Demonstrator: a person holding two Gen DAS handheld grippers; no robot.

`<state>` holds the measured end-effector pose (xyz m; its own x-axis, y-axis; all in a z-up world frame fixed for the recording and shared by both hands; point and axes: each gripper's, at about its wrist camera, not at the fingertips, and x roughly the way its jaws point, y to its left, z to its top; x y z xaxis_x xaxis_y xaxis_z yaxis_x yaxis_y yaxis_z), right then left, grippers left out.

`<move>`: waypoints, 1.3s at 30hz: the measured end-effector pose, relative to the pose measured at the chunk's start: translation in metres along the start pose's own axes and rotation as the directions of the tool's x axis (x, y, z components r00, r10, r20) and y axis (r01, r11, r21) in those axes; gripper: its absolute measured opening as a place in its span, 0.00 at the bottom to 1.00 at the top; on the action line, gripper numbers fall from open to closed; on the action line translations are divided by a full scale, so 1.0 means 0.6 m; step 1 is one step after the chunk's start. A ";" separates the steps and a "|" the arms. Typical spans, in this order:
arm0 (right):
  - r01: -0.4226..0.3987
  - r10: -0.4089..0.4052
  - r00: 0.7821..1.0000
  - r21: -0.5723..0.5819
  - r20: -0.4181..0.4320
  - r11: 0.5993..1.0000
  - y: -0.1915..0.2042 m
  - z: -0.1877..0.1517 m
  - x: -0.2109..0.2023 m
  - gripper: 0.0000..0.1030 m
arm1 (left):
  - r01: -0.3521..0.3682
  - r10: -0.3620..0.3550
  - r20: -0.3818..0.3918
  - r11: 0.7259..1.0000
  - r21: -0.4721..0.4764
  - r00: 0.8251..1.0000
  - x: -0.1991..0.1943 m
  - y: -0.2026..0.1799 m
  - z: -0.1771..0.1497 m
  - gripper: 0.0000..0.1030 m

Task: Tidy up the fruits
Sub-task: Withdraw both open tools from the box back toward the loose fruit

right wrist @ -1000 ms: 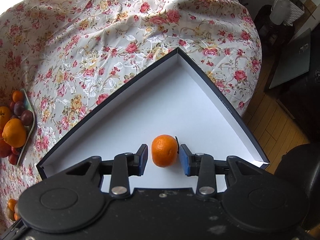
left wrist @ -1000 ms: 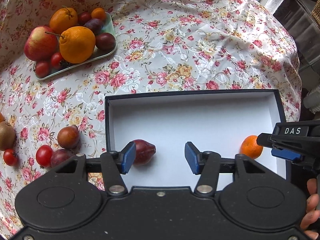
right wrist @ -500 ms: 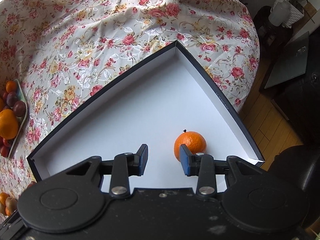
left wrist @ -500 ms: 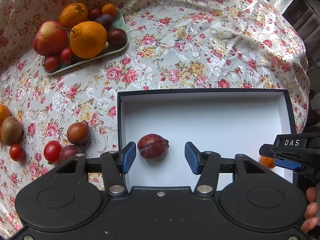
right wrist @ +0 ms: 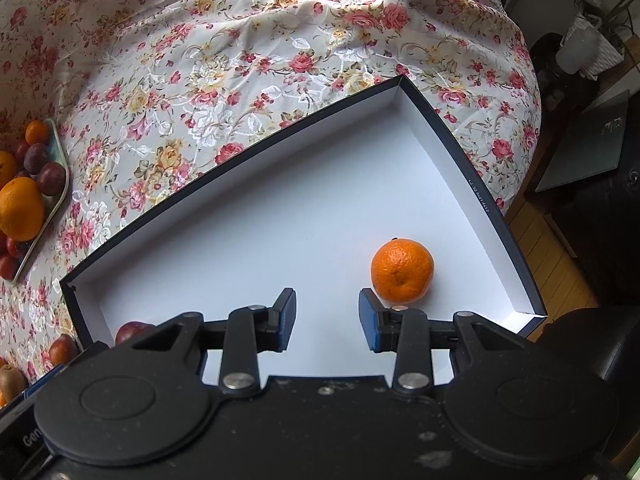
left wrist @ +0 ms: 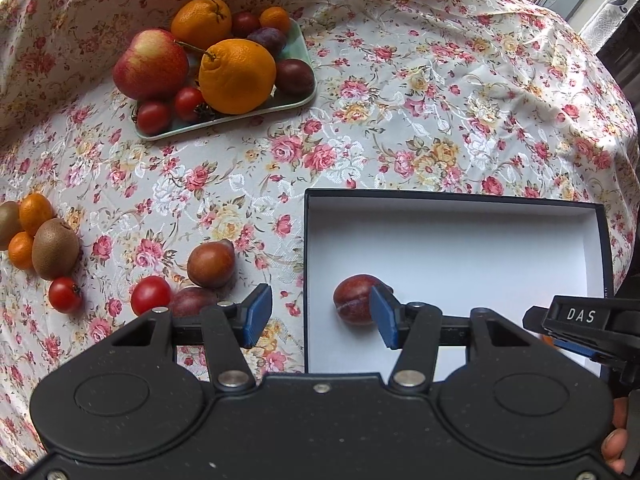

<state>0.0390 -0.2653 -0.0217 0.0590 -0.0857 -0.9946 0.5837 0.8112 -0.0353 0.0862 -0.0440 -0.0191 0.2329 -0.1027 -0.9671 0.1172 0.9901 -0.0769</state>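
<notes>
Floral cloth printed with pink and yellow roses point(left wrist: 400, 92) covers the whole table, and at its far left a pale green rectangular tray point(left wrist: 298, 98) carries a red apple point(left wrist: 150, 63), two large oranges point(left wrist: 237, 76), dark plums and small red tomatoes. Along the near left edge lie two brown fuzzy kiwis point(left wrist: 55, 249), small mandarins, two loose red tomatoes point(left wrist: 150, 300) and a brownish-red plum point(left wrist: 211, 263). Just right of these, the left gripper point(left wrist: 320, 320) hangs with its blue-padded fingers spread wide and holding nothing; it straddles the left wall of a shallow black-rimmed box with a white floor point(left wrist: 452, 200). One dark red plum point(left wrist: 354, 299) rests on that floor near the left wall, partly behind the gripper's right pad. Further right, the right gripper point(right wrist: 327, 318) also has its fingers parted and bare above the box's near edge. A small orange mandarin point(right wrist: 402, 271) sits on the white floor close to the box's right wall, just beyond and right of that gripper's right fingertip point(right wrist: 366, 312).
</notes>
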 end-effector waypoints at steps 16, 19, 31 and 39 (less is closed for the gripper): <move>-0.005 0.004 1.000 -0.094 -0.012 0.996 0.097 -0.024 -0.005 0.36 | -0.022 0.024 0.015 0.995 -0.098 1.000 -0.019 0.108 0.010 0.58; -0.012 0.011 1.000 -0.119 -0.009 0.993 0.124 -0.032 -0.009 0.36 | -0.042 0.044 0.022 0.993 -0.107 0.999 -0.023 0.131 0.010 0.58; -0.057 0.056 0.998 -0.215 -0.014 0.975 0.235 -0.064 -0.022 0.36 | -0.091 0.100 0.044 0.981 -0.168 0.994 -0.039 0.236 0.003 0.58; -0.079 0.079 0.997 -0.256 -0.011 0.963 0.297 -0.088 -0.025 0.36 | -0.135 0.155 0.068 0.963 -0.235 0.986 -0.057 0.311 0.003 0.58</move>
<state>0.0992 -0.0890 -0.0182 0.0960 -0.0147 -0.9953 0.3500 0.9365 0.0199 0.1016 0.1444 -0.0001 0.3133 0.0454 -0.9486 -0.1450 0.9894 -0.0005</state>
